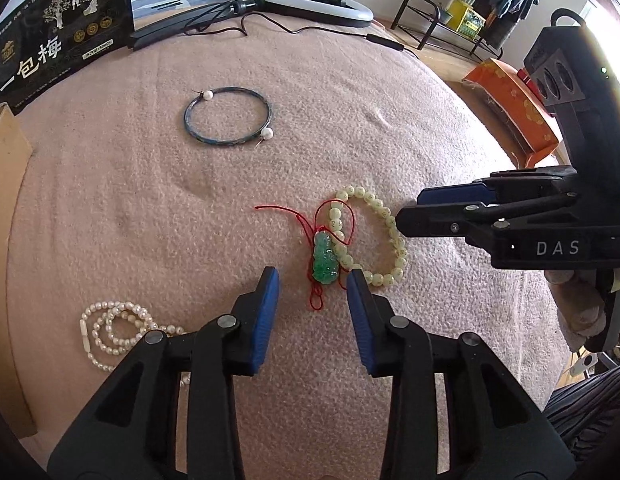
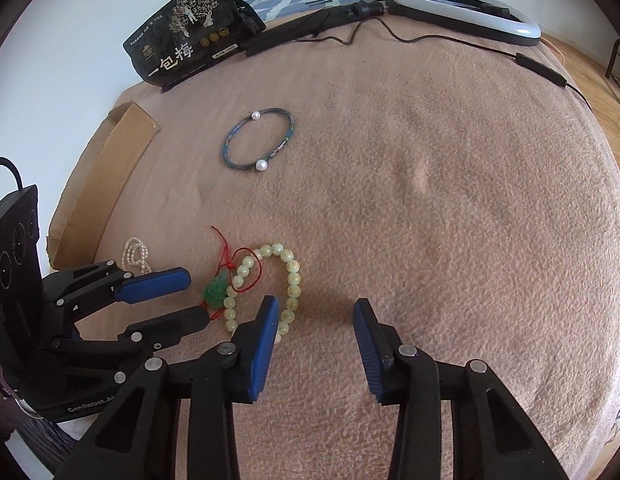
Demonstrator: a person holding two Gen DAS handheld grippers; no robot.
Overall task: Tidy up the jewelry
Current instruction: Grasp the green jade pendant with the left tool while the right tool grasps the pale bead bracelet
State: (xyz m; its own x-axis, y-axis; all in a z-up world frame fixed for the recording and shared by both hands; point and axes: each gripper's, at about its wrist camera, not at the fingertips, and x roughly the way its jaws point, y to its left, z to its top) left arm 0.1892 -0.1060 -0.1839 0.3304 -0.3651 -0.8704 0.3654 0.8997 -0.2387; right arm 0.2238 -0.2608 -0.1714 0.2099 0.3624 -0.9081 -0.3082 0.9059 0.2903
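Both grippers are held wide apart and empty over the pink blanket [image 1: 150, 184]. With the green pendant [image 1: 325, 261] taken as landmark: to its left, near the blanket's edge, a coiled pearl strand [image 1: 110, 332] is seen; the left gripper [image 1: 313, 280] is set around the pendant, not yet closed; touching it on the right lies the pale bead bracelet [image 1: 373, 236] (the red cord [image 1: 310, 224] is looped across its beads); further right the right gripper [image 2: 315, 308] is poised. Pendant pickup is judged in hand; a closing on the stone alone is called for, lest the bracelet be dragged along.
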